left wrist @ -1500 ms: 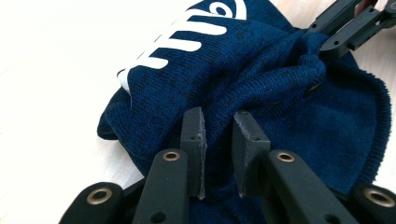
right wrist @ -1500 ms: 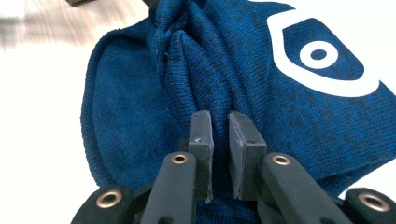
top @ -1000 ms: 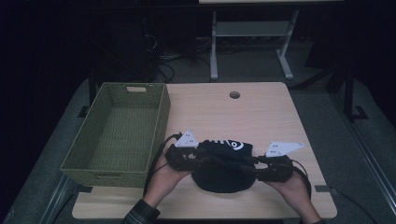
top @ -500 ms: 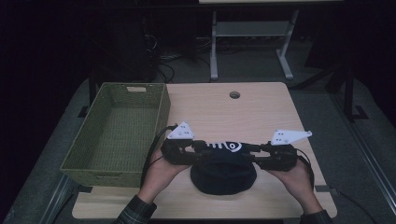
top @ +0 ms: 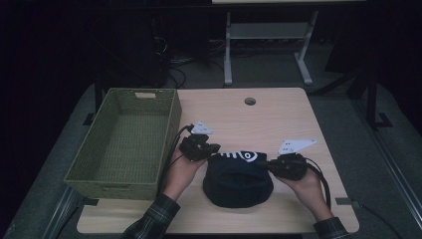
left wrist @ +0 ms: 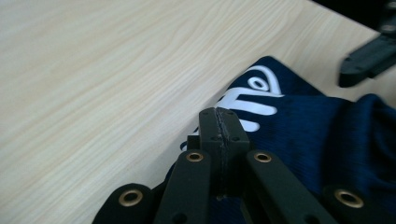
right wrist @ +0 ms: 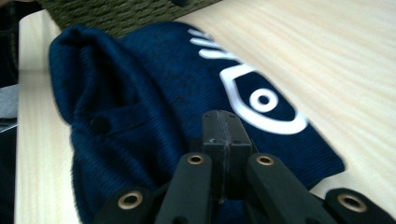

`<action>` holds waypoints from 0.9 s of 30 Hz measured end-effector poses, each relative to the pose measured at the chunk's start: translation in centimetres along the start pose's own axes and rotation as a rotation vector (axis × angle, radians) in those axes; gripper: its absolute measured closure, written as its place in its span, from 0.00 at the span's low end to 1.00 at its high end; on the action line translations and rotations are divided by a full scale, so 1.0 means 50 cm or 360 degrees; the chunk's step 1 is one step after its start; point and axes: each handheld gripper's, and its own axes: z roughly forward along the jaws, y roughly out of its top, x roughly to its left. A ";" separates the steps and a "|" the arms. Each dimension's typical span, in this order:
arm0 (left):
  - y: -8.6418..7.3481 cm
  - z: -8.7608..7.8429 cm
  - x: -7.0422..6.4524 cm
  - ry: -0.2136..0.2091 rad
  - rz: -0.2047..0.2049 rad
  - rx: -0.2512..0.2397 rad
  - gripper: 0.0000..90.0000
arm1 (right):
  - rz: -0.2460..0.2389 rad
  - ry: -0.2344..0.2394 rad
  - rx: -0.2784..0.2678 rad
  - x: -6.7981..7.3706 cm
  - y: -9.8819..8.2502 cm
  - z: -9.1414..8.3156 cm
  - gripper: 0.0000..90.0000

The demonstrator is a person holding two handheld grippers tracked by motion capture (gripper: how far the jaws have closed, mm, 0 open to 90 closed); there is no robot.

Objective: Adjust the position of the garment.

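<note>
A navy knit hat (top: pixel 238 181) with a white eye-shaped logo lies flat on the wooden table (top: pixel 259 122), near its front edge. My left gripper (top: pixel 213 148) is at the hat's upper left edge, and its jaws (left wrist: pixel 219 120) are pressed together on the fabric rim. At the hat's upper right edge, my right gripper (top: pixel 266 165) is also shut, pinching the hat (right wrist: pixel 154 84) just below the logo. The left gripper view shows the hat (left wrist: pixel 327 135) and, farther off, the right gripper's jaw tip (left wrist: pixel 369 58).
A green woven basket (top: pixel 171 124), with nothing inside, stands on the table's left side, close to my left hand; its wall (right wrist: pixel 116 14) lies behind the hat. A round cable hole (top: pixel 250 101) sits at the table's far middle. Beyond the table are metal stand legs.
The hat, held stretched between the grippers before, now lies flatter with its logo at the top. My left gripper has shifted slightly away from the person.
</note>
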 end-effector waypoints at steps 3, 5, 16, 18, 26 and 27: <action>-0.010 0.019 -0.005 -0.0043 0.0008 0.0046 1.00 | -0.0013 0.0026 0.0016 0.012 -0.009 0.002 1.00; -0.013 0.025 -0.010 -0.0069 0.0023 0.0066 1.00 | -0.0011 0.0046 0.0031 0.021 -0.016 0.003 1.00; -0.033 0.075 -0.020 -0.0102 0.0088 0.0204 1.00 | -0.0020 0.0110 0.0203 0.064 -0.068 0.039 1.00; -0.034 0.081 -0.017 -0.0107 0.0103 0.0218 1.00 | -0.0026 0.0112 0.0237 0.070 -0.073 0.048 1.00; -0.027 0.111 -0.010 -0.0145 0.0159 0.0256 1.00 | -0.0089 0.0185 0.0277 0.111 -0.073 0.087 1.00; -0.023 0.115 -0.011 -0.0145 0.0163 0.0265 1.00 | -0.0109 0.0190 0.0279 0.117 -0.071 0.091 1.00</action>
